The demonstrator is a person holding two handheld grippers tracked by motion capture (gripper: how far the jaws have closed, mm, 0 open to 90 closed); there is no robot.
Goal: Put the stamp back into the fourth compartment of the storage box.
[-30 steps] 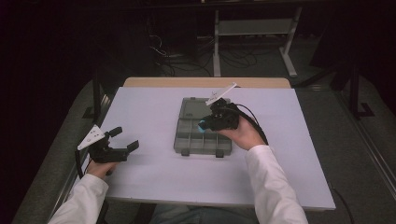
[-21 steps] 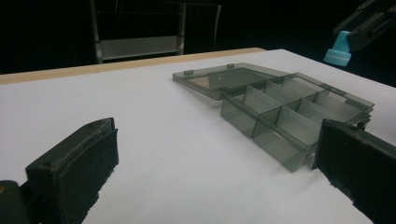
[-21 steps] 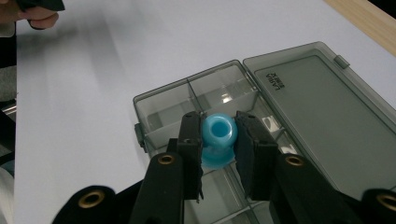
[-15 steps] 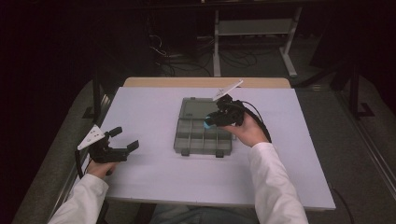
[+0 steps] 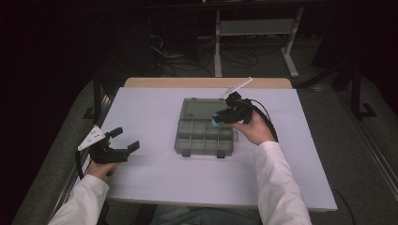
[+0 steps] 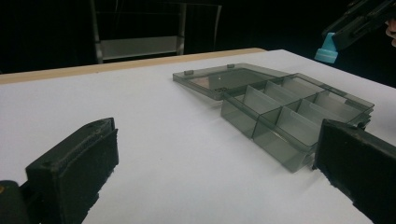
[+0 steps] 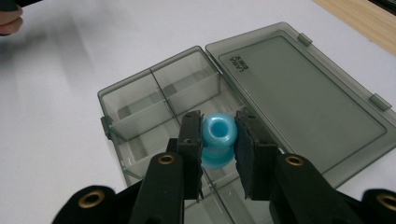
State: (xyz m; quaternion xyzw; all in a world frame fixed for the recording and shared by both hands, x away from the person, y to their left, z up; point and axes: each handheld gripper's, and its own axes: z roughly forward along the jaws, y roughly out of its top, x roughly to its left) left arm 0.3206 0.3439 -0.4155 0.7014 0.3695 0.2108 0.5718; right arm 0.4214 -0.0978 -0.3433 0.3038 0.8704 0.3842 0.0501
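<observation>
We have the blue spool pinched between the right tongs, low in the middle of the right gripper view, hanging above the divided half of the box. In the high view it is the small blue spot at the centre, over the upper right cells of the box.

We judge the spool light and stiff: a glossy, moulded piece, round with a hole through it, a narrow waist and a wider flange at each end. That shine suggests it could slip, so the best hold looks to be where the pads already press, on opposite sides of the upper flange. It seems sturdy enough to drop a short way without harm.

The box is smoky, see-through plastic, thin-walled and rigid, with straight dividers forming rectangular cells; its flat lid lies folded open at the right of that view, with small latch tabs along the far edge. It probably slides easily on the smooth, matte white worktop.

The left tongs stand spread and empty at the lower left of the high view, well apart from the box.
</observation>
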